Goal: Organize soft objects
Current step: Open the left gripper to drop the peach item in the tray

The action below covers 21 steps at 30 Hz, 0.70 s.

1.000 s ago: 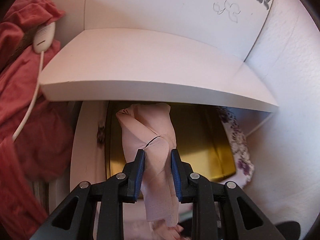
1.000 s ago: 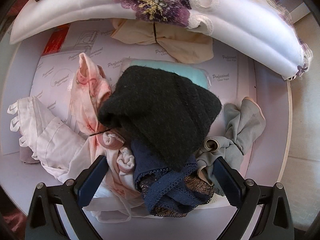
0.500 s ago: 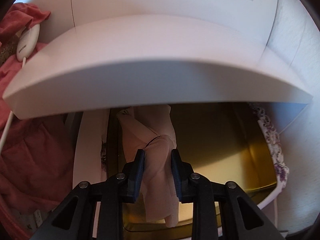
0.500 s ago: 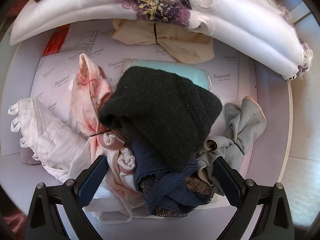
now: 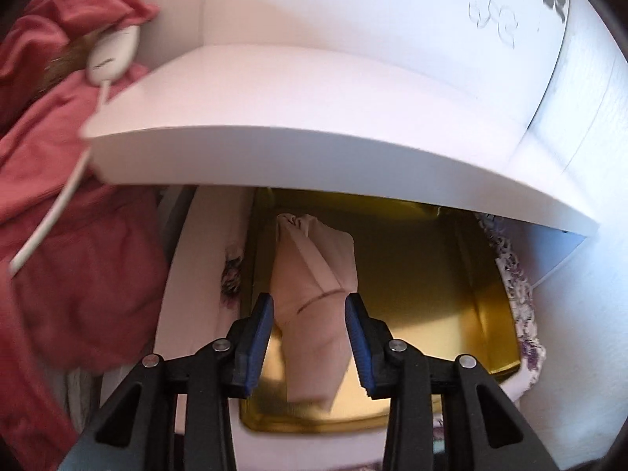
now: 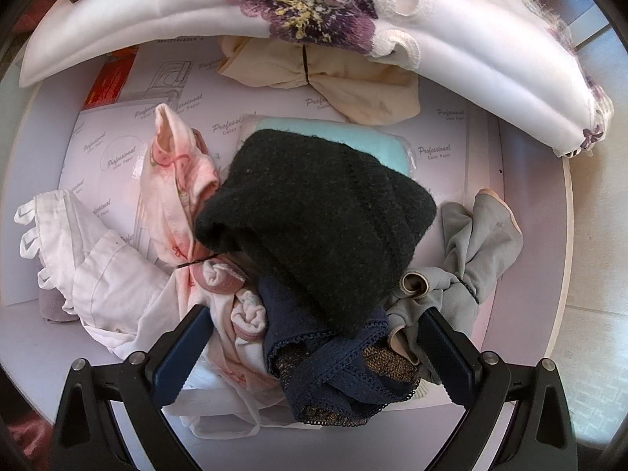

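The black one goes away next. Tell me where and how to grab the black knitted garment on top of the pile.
Take the black knitted garment at its thick folded edge on the left, coming straight down from above. It lies uppermost, and that rolled edge stands clear of the pink clothes, so the right gripper, hovering open, could likely pinch it alone.

Round white table (image 6: 526, 314): printed white paper sheets (image 6: 439, 133) lie flat on it, bearing a heap of bundled garments. Shiny gold rectangular tray (image 5: 431, 294) below the white shelf board (image 5: 314, 110) holds a beige rolled cloth bundle (image 5: 314, 274).
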{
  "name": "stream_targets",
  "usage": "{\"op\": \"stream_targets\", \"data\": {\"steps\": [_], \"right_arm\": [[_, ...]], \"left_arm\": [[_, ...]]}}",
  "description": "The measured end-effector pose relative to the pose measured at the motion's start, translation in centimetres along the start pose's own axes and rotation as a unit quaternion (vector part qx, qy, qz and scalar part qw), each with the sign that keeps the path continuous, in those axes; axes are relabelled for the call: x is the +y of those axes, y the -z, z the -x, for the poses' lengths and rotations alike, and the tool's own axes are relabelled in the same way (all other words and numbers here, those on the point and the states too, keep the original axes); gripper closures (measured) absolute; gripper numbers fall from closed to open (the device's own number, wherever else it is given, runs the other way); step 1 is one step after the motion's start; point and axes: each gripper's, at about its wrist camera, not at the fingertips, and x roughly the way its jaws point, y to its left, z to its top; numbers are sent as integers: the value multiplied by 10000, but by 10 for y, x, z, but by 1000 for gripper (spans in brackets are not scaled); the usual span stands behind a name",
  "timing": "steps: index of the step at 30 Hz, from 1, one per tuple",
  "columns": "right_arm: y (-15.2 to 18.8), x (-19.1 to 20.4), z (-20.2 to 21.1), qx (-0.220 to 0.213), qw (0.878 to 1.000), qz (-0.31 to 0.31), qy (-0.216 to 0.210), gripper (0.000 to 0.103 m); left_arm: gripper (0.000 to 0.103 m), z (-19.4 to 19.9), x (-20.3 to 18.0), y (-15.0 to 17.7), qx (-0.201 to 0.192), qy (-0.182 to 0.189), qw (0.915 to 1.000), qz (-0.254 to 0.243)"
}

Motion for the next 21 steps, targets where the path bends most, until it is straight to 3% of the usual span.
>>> {"op": "stream_targets", "data": {"steps": [9, 17, 21], "right_arm": [[4, 3, -1, -38, 10000, 28, 42, 0], [8, 1, -1, -67, 10000, 66, 17, 0], [8, -3, -1, -66, 10000, 71, -17, 0]], "left_arm": [[66, 49, 9, 49, 195, 78, 9984, 533], [66, 52, 18, 119, 947, -23, 9893, 1111], [66, 40, 24, 157, 1465, -135, 9791, 1406]]}}
